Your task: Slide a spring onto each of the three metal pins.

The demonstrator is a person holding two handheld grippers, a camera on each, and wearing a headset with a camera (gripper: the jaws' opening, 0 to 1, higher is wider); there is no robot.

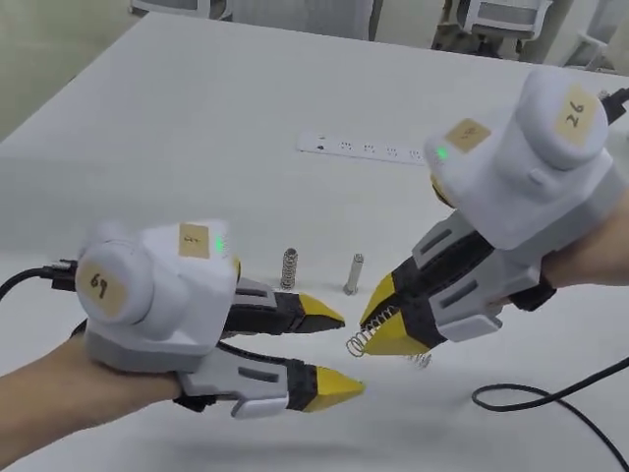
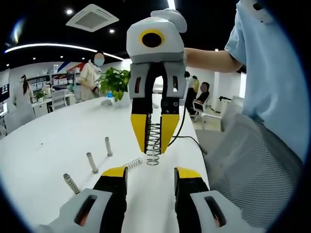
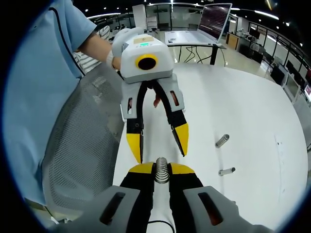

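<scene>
Spring (image 2: 153,154) is pinched across its coils by the right gripper (image 1: 381,323); the jaws are narrowed onto it and its lower end protrudes. It is judged light, thin-wired and bouncy, easily squashed or flicked out if clamped hard. A hold near one end is advised, so the free end can be threaded.

Left gripper (image 1: 339,352) is held wide with nothing in it, facing the held spring close by.

One pin (image 1: 289,267) is already sleeved. A bare pin (image 1: 354,273) stands beside it, beyond both grippers. A loose spring (image 2: 132,164) lies on the table (image 1: 197,128).
</scene>
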